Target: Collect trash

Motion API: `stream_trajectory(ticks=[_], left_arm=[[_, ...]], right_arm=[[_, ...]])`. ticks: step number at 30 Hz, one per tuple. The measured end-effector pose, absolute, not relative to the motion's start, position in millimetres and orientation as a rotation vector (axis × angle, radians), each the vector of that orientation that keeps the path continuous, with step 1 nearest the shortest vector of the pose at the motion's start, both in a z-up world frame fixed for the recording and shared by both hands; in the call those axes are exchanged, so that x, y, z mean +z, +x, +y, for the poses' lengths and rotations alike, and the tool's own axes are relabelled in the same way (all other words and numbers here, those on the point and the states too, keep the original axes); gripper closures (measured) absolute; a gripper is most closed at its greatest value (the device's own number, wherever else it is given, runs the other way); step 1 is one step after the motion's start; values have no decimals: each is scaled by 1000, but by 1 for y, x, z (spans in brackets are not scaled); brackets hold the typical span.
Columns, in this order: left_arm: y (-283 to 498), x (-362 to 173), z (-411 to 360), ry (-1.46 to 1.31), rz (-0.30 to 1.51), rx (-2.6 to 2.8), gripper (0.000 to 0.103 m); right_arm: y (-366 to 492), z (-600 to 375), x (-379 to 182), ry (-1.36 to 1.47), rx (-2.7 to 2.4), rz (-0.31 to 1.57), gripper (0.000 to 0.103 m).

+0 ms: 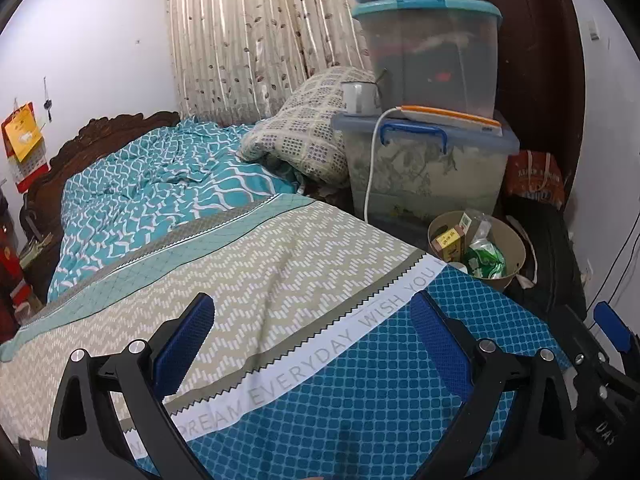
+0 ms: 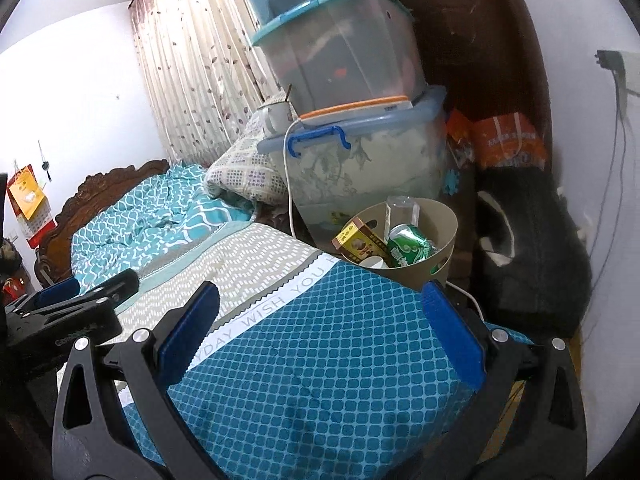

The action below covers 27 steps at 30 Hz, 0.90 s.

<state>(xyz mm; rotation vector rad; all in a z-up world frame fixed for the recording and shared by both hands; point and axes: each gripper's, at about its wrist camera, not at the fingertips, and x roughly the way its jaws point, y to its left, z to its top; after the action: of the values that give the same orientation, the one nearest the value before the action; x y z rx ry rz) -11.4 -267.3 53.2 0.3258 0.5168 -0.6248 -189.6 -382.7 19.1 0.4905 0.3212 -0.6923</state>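
Both grippers, left [image 1: 312,344] and right [image 2: 320,332], gape wide, empty, over the bedspread [image 1: 360,400]. Trash sits in the bin [image 2: 444,216] just beyond the bedspread's corner; check the bedspread for strays.

I am seeing open room over the flat bedspread [image 1: 280,264] ahead of both grippers, with nothing lying on it. At its far right corner the bin [image 2: 434,216] is standing just beside the bed, its mouth crowded with a box [image 2: 354,242], a can [image 2: 410,246] and a bottle [image 2: 400,208]. Stacked tubs [image 2: 360,160] are blocking the space behind it, and a white cable [image 1: 370,168] is hanging down their front.
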Motion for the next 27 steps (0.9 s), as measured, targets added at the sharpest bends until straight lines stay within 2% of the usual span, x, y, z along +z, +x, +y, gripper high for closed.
stream_trajectory(ticks=[27], left_arm=[[-20, 48, -266, 350, 546, -692, 9]], right_arm=[[-207, -379, 26, 523, -744, 294, 3]])
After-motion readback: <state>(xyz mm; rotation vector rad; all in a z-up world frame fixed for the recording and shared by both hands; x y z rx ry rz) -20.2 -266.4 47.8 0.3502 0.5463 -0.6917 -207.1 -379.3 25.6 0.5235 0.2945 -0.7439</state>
